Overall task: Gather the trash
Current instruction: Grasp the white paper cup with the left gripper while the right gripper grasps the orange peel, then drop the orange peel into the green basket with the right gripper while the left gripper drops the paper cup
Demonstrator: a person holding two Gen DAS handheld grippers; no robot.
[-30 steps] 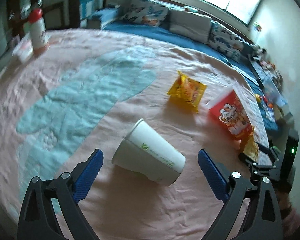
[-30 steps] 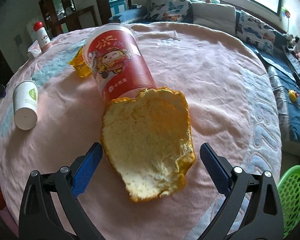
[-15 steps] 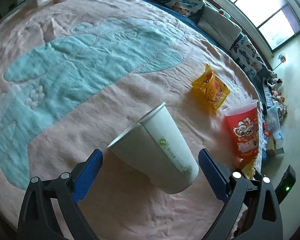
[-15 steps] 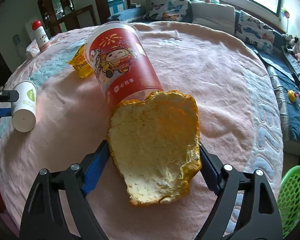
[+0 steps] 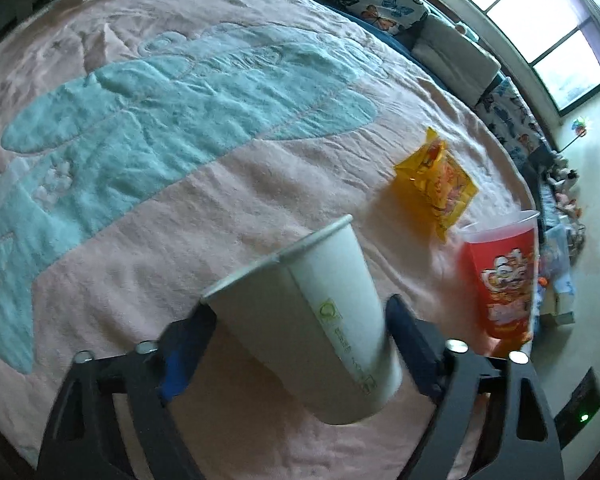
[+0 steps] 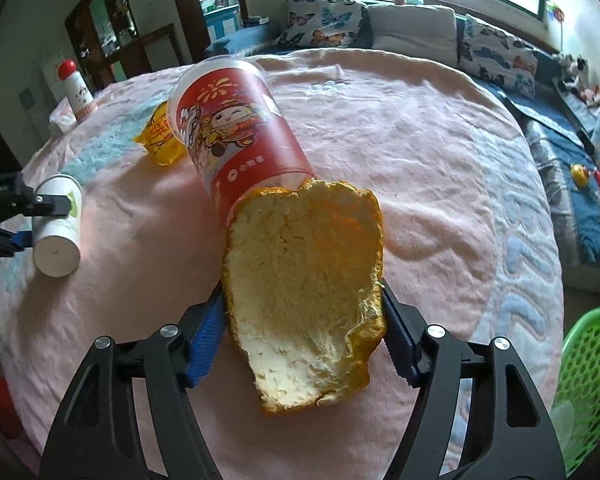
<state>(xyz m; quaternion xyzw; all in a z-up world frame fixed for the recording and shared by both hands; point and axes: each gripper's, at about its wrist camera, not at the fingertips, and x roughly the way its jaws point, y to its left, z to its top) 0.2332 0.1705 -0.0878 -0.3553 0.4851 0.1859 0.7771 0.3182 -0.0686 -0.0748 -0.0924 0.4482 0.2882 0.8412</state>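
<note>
Left wrist view: the left claw [image 5: 300, 344] is closed in on a white paper cup with a small green logo [image 5: 316, 320]. Its blue-padded fingers [image 5: 180, 356] press the cup wall on both sides. The cup is tilted, rim up and to the left, base toward the camera, over a round worktop covered by a pink plush cloth with a pale teal patch [image 5: 148, 120]. Beyond the cup a crumpled yellow snack wrapper [image 5: 440, 178] lies on the cloth. Just right of it lies a red plastic cup printed with cartoon figures [image 5: 504, 276], near the worktop edge.

Right wrist view: the right claw [image 6: 304, 340] is closed on a large piece of orange peel [image 6: 304, 280], pith side facing the camera, blue pads touching both of its edges. The peel's far end overlaps the base of the red plastic cup [image 6: 236, 132], which lies on its side, mouth away from the camera. The yellow wrapper [image 6: 160, 136] sits just behind that cup. At the left edge the left claw [image 6: 32, 216] grips the white paper cup [image 6: 58, 236]. A white bottle with a red cap [image 6: 74, 90] stands at the far rim. A green mesh basket [image 6: 588, 380] sits beyond the worktop edge at lower right.
</note>
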